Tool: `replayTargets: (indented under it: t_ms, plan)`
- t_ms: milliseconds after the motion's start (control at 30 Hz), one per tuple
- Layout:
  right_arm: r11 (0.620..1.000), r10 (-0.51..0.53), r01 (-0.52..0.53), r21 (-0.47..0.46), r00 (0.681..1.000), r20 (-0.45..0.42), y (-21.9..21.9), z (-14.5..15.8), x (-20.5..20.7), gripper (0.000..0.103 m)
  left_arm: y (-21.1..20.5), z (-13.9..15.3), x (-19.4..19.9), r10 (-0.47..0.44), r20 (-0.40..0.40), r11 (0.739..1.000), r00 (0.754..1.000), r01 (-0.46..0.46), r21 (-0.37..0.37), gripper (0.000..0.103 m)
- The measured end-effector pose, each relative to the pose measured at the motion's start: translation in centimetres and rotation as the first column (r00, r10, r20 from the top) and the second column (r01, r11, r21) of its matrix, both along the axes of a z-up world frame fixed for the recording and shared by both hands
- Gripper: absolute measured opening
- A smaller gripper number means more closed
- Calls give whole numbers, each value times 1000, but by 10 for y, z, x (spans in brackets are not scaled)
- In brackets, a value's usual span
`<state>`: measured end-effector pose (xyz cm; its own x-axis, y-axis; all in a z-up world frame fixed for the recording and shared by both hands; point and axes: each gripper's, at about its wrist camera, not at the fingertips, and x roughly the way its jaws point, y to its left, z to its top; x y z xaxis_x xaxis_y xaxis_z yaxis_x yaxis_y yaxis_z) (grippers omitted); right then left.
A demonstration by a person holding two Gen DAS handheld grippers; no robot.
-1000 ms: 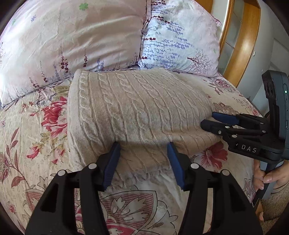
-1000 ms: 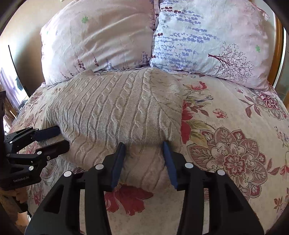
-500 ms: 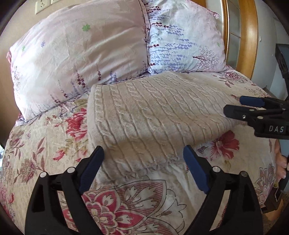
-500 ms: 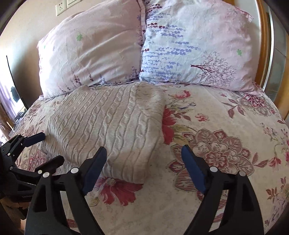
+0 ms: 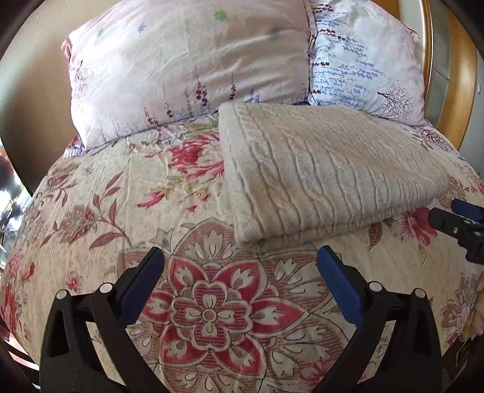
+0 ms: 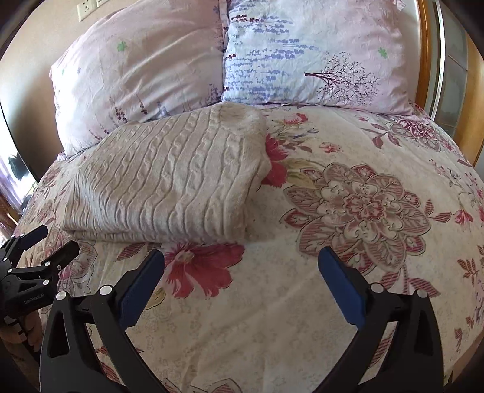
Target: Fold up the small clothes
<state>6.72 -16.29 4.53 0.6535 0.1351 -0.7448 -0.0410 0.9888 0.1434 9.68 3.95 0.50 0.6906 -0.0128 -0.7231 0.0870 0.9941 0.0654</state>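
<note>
A cream cable-knit sweater (image 5: 317, 169) lies folded into a thick rectangle on the floral bedspread (image 5: 208, 314), just in front of the pillows. My left gripper (image 5: 240, 251) hangs short of its near left corner, jaws opening wide, nothing between them. In the right wrist view the sweater (image 6: 169, 178) lies to the upper left, and my right gripper (image 6: 241, 251) stands off its near right corner, jaws also opening with only bedspread (image 6: 348, 205) between them. Each gripper shows in the other's view: the right gripper (image 5: 444, 210) at the right edge, the left gripper (image 6: 60, 238) at the left edge.
A pink pillow (image 5: 187, 60) and a blue-printed pillow (image 5: 363, 60) lean behind the sweater. A wooden headboard frame (image 5: 453, 90) curves at the right. A hand (image 5: 479, 302) shows at the right edge. A wall socket (image 6: 84, 10) sits above the pillows.
Both grippers let go of the sweater's near edge, opened wide and drew back from it. The sweater now lies flat and folded on the bed.
</note>
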Motion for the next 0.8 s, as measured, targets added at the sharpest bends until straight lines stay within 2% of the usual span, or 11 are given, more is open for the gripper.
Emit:
replayTargets:
  t_ms: [100, 300, 500, 800]
  plan:
    - [1000, 16, -16, -14, 1000, -18, 11, -7, -1, 102, 6, -6, 2, 9, -48, 999, 999, -11, -35, 101]
    - [998, 22, -24, -53, 999, -36, 22, -10, 0, 102, -1, -12, 6, -10, -96, 999, 995, 6, -38, 101]
    - [990, 11, -20, -137, 997, -70, 30, -10, 5, 102, -4, -12, 10, -13, -107, 999, 994, 9, -42, 101]
    - [991, 3, -11, -135, 998, -62, 28, -8, 4, 102, -4, -12, 8, -12, -85, 999, 996, 8, -46, 101]
